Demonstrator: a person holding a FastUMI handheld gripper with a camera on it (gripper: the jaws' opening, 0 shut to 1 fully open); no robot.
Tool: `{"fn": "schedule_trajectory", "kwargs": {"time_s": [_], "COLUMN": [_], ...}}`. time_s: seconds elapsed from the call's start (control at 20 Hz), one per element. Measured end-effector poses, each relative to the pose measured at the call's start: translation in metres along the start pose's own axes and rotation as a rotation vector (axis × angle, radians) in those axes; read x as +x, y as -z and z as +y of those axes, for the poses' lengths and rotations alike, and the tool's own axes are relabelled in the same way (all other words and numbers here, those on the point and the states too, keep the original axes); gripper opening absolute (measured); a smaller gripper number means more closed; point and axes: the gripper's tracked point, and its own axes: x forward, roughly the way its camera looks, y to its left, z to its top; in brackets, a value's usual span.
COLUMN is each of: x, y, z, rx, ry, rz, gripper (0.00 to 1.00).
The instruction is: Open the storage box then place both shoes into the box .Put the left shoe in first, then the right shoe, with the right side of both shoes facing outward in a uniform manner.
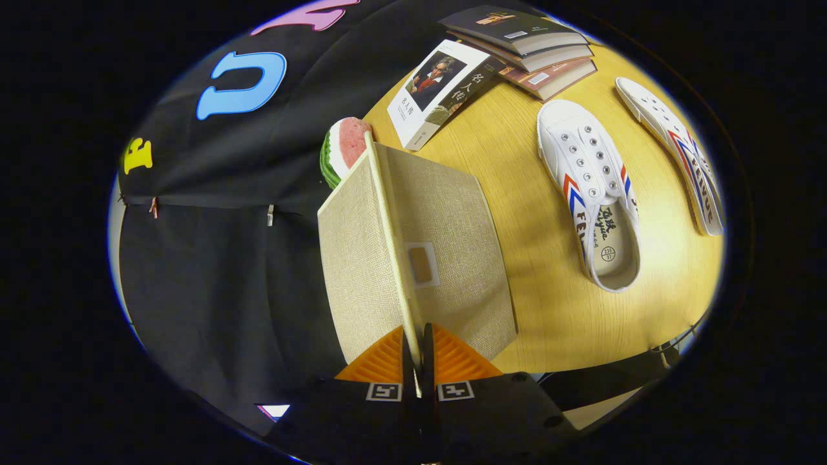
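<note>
Beige woven fabric covers the box (362, 258), and the gripper (418, 361) has its jaws nearly closed on the thin edge of the lid (452, 252), orange fingers (455, 361) pressing it from both sides. The lid is raised, its rim running straight ahead from the jaws; a small label window sits on it just ahead of them. Beyond the box a watermelon slice (345, 148) peeks out, and further on lie books (491, 58).

To the right of the jaws, on the wooden desk (517, 161), lie two white shoes. The near shoe (591, 190) sits upright, opening toward the gripper side, toe pointing away toward the books. The far shoe (675, 152) lies on its side, well right of the jaws, long axis roughly parallel to the first.

The lid looks light and stiff, likely to swing on little force. The canvas shoes look light and soft; the heel collar or the side wall seems the firmest hold, since the upper would probably crumple.
</note>
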Motion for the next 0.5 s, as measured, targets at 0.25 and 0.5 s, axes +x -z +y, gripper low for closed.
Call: {"fn": "schedule_trajectory", "kwargs": {"time_s": [0.25, 0.5], "x": [-0.008, -0.006], "y": [-0.002, -0.01], "z": [0.019, 0.006], "rx": [-0.121, -0.179], "ry": [0.001, 0.088], "rz": [-0.006, -0.007], "gripper": [0.06, 0.05]}}
